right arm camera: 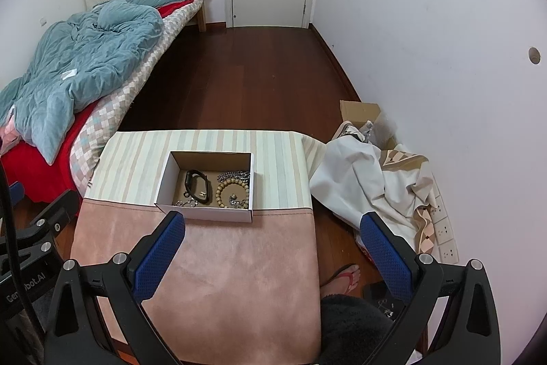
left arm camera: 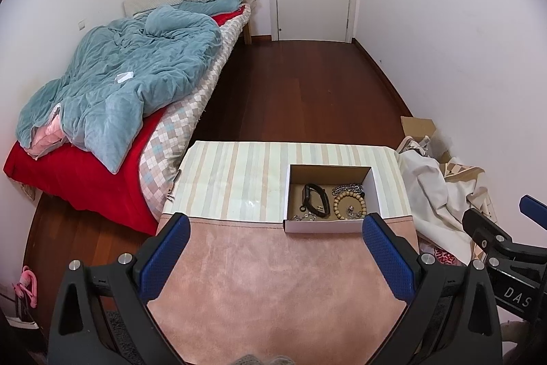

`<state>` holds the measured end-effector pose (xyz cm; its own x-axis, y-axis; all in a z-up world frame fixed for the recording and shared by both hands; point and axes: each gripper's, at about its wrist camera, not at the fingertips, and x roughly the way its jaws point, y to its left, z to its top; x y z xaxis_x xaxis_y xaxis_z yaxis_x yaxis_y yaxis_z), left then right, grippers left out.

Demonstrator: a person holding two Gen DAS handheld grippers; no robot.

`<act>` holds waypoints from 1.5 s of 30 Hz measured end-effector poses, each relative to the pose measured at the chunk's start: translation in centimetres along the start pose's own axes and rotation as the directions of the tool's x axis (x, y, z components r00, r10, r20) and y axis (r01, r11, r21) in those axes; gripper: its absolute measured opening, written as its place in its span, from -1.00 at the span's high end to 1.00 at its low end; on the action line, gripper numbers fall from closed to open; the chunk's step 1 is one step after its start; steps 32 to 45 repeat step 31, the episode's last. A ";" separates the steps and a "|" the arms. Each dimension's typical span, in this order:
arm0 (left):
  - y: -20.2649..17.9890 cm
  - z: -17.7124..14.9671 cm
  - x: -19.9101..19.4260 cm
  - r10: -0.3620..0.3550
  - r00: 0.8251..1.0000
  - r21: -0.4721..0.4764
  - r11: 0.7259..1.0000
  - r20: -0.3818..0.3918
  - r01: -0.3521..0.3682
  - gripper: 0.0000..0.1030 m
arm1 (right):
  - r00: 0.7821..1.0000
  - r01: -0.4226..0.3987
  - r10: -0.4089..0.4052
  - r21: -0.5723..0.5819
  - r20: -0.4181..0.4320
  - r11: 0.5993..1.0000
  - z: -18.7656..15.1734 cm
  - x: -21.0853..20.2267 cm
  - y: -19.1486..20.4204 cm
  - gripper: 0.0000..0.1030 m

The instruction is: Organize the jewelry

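A white cardboard box [left arm camera: 328, 226] [right arm camera: 164, 180] stands on the table where the striped cloth meets the pink cloth. Inside lie a black wristband [left arm camera: 315, 199] [right arm camera: 197, 186], a wooden bead bracelet [left arm camera: 348, 201] [right arm camera: 234, 192], a dark chain [left arm camera: 348, 187] [right arm camera: 236, 175] and a silver chain [left arm camera: 302, 218] [right arm camera: 186, 203]. My left gripper [left arm camera: 275, 226] is open and empty above the pink cloth, just short of the box. My right gripper [right arm camera: 271, 224] is open and empty, nearer than the box and to its right.
The table [left arm camera: 273, 279] [right arm camera: 222, 262] carries a striped cloth [left arm camera: 232, 177] behind and a pink one in front. A bed [left arm camera: 119, 84] lies at the left. Crumpled cloth [right arm camera: 369, 180] and a cardboard box [right arm camera: 362, 113] lie on the floor at the right. A sandalled foot [right arm camera: 342, 279] stands beside the table.
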<state>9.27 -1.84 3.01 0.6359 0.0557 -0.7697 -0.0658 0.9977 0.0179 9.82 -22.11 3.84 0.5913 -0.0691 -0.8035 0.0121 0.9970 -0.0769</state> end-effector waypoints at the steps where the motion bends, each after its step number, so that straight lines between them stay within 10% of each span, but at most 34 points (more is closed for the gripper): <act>1: 0.0 0.0 0.0 0.000 1.000 0.000 1.000 0.000 0.000 -1.00 | 1.000 0.000 0.000 0.000 0.000 1.000 0.0 0.0 0.0 -1.00; 45: 0.5 -0.3 -0.4 -0.001 1.000 -0.003 1.000 0.011 0.001 -1.00 | 1.000 -0.007 0.007 -0.006 0.000 1.000 -0.1 -0.3 -0.2 -1.00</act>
